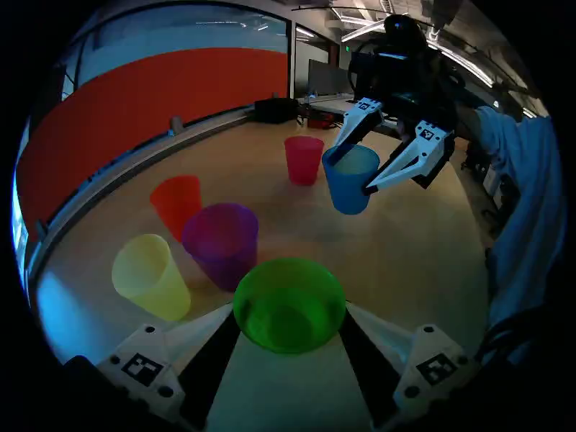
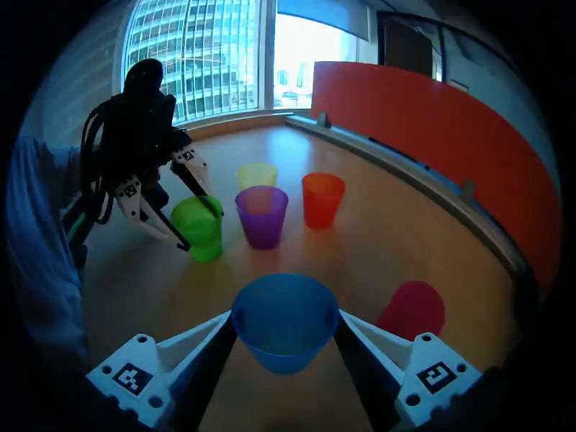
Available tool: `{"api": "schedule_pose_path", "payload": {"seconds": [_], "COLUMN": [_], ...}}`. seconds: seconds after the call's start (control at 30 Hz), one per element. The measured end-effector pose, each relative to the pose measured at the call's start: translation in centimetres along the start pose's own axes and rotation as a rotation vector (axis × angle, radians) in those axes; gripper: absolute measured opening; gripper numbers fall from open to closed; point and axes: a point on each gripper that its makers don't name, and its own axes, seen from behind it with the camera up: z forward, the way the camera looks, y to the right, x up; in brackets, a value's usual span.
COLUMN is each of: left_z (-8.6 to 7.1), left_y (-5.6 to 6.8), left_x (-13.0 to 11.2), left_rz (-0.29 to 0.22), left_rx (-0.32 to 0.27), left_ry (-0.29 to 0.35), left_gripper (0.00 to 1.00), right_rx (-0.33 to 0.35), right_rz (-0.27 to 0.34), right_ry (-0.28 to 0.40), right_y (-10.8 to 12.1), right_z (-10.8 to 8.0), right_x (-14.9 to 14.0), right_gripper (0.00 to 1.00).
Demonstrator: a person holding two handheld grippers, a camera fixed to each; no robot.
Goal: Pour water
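Note:
My left gripper (image 1: 289, 317) is shut on a green cup (image 1: 289, 304), held upright just above the wooden table (image 1: 403, 245). Across from it, my right gripper (image 1: 354, 171) holds a blue cup (image 1: 351, 178) off the table. In the right gripper view the blue cup (image 2: 285, 320) sits upright between the fingers of my right gripper (image 2: 286, 324), and the left gripper (image 2: 197, 225) grips the green cup (image 2: 198, 227) at mid left. Whether either cup holds water I cannot make out.
A purple cup (image 1: 222, 243), a yellow cup (image 1: 151, 276), an orange cup (image 1: 176, 204) and a red cup (image 1: 303, 159) stand on the table. A red wall panel (image 1: 158, 108) runs along one edge. A person's blue sleeve (image 1: 525, 216) is at the right.

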Motion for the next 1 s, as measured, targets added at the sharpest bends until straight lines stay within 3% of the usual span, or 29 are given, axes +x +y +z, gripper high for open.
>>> {"api": "schedule_pose_path", "payload": {"seconds": [0.37, 0.5, 1.0], "left_z": [-0.2, -0.3, -1.5], "left_y": [0.1, 0.1, -0.5], "left_x": [-0.4, -0.3, -1.4], "left_rz": [-0.001, -0.004, -0.017], "left_rx": [-0.005, -0.005, 0.035], "left_ry": [-0.004, -0.010, -0.029], "left_gripper": [0.87, 0.98, 0.98], "right_rx": [0.002, 0.003, 0.012], "right_rz": [-0.008, -0.009, 0.002], "right_ry": [-0.001, -0.002, -0.003], "right_y": [-0.5, -0.7, -1.7], "right_z": [0.0, 0.0, 1.2], "right_x": [0.1, 0.1, -1.1], "right_gripper": [0.92, 0.92, 0.92]}}
